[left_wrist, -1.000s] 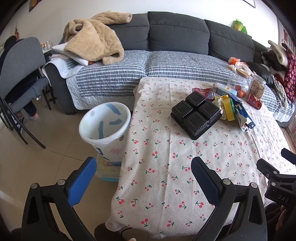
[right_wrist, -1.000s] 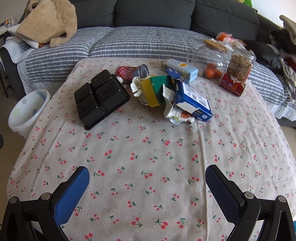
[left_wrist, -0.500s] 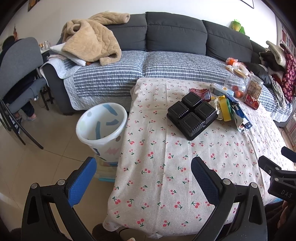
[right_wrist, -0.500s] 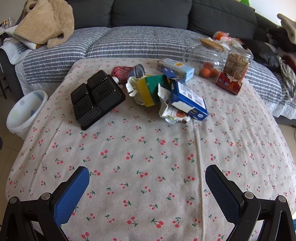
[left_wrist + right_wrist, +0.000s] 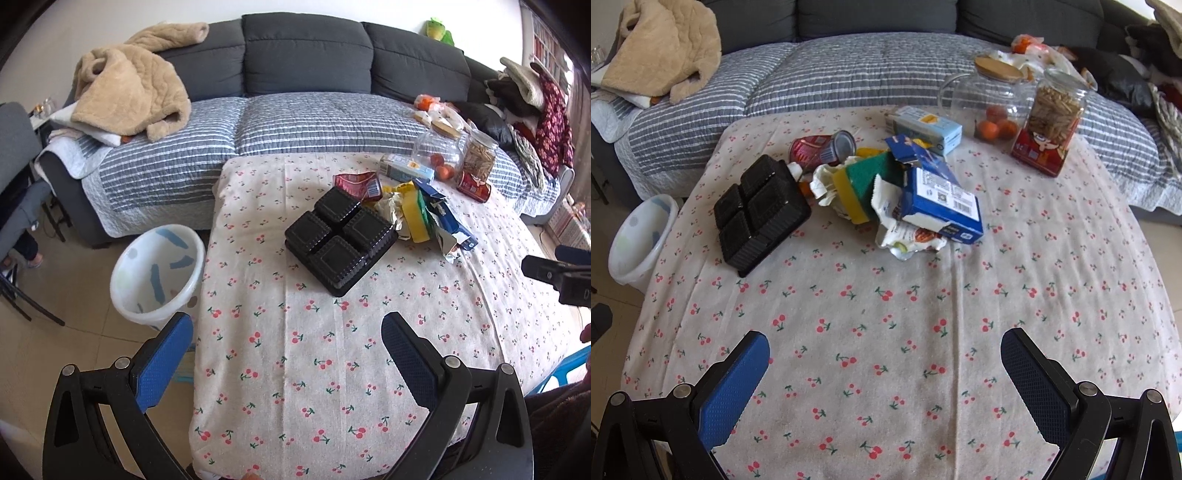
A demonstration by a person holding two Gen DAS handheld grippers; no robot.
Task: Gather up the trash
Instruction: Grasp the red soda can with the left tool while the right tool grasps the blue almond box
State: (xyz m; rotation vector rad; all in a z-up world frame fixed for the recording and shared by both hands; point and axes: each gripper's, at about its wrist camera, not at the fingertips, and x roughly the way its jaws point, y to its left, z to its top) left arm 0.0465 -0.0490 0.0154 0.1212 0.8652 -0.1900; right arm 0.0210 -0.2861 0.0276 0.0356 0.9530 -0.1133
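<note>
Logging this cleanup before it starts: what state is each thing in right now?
Left gripper: jaws open, empty.
Right gripper: jaws open, empty.
Black tray: upside down on the table.
Red can: crushed, on its side.
Blue carton: torn open, lying flat.
Trash bin: upright on the floor.
Cracker jar: upright, lidded.

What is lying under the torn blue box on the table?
A crumpled silver snack wrapper sticks out from under the blue box, which leans on a green-and-yellow sponge. Anything farther beneath is covered.

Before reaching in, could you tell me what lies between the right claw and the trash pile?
Only bare cherry-print tablecloth, in the right wrist view.
</note>
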